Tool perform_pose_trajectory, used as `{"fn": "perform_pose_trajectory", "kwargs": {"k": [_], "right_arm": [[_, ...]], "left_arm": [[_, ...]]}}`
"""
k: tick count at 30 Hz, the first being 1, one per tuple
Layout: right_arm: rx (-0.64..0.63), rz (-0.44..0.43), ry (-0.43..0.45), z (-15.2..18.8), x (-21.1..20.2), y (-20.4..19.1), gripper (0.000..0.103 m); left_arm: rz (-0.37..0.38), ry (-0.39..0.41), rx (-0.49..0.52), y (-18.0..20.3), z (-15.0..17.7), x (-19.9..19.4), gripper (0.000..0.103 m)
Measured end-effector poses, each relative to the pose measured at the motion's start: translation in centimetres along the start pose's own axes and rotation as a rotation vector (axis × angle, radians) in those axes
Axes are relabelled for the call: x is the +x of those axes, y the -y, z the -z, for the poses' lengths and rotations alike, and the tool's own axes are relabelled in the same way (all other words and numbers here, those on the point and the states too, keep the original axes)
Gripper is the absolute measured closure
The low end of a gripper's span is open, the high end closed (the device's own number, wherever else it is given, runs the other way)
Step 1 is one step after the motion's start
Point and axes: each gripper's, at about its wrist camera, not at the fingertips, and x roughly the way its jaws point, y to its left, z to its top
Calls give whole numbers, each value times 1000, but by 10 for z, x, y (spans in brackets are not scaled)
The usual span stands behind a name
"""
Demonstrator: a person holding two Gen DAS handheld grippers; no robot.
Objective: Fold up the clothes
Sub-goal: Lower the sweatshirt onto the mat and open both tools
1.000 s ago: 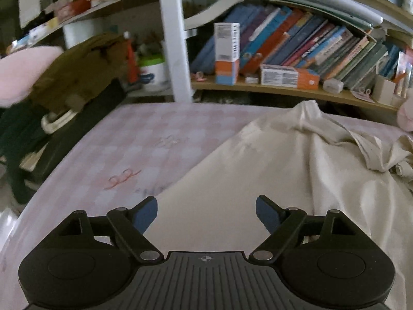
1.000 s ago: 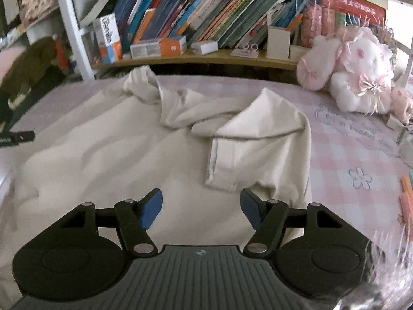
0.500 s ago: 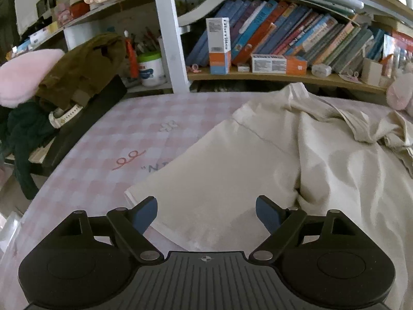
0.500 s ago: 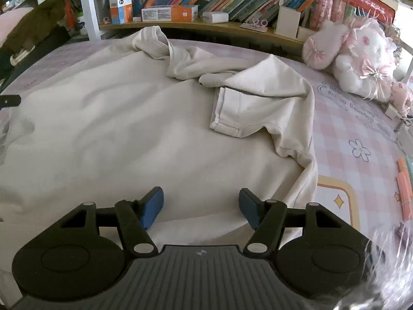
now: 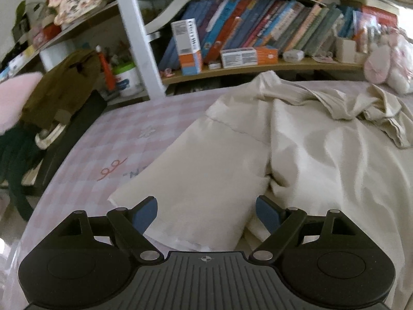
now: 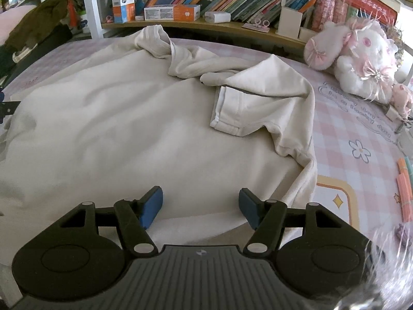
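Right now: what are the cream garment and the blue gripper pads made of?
Cream garment: soft matte knit, probably cotton jersey; it drapes in loose wrinkles with stitched hems. Blue pads on the right gripper: matte, likely rubber or soft plastic; can't confirm.

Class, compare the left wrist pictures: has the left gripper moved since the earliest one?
Yes. The left gripper has drawn back from the bookshelf; the cream garment's sleeve end now lies between its fingers.

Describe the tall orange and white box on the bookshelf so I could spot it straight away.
Find the wooden shelf of slanting books behind the bed, past the cream garment. At its left end, beside the white upright post, stands the tall box. Unlike the flat carton lying next to it, it stands upright: white above with "usmile" printed sideways, orange below.
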Motion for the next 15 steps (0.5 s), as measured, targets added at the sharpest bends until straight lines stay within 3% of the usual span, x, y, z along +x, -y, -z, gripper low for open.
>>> {"fn": "perform_pose_trajectory", "kwargs": {"k": [5,10,15], "right_arm": [[2,2,-6,0,-1,-1,40],[10,9,-8,0,-2,-2,40],[22,26,-9,1,-1,-3,39]], "left_arm": [[7,12,68,9,-1,5,17],[-9,8,-21,-21,-6,16,17],[-102,-60,-182,-71,1,40,22]]}}
